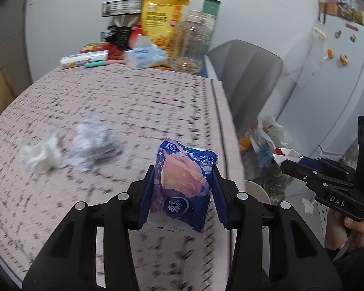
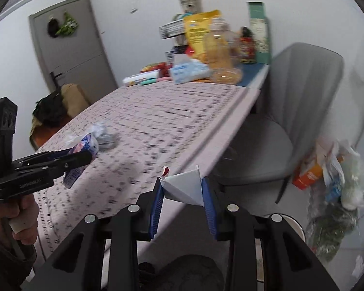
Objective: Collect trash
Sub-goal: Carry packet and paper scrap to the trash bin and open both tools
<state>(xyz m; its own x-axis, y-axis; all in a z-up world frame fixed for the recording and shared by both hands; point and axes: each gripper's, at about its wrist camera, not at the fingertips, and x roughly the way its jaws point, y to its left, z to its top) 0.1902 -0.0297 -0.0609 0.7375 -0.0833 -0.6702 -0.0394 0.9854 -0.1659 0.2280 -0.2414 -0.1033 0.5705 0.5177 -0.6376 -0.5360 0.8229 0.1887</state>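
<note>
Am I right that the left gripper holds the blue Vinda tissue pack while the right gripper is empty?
Not quite: the right gripper is not empty; the right wrist view shows a folded white paper piece between its fingers. The left gripper does hold the Vinda tissue pack.

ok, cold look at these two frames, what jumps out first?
Both grippers are loaded: the left gripper clamps a blue Vinda tissue pack over the table's near edge, the right gripper pinches a folded white carton scrap. Two crumpled wads lie on the patterned tablecloth; a full trash bag hangs right of the chair.

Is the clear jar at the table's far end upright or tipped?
Upright. The clear jar stands on its base, white lid on top, beside the tissue box.
</note>
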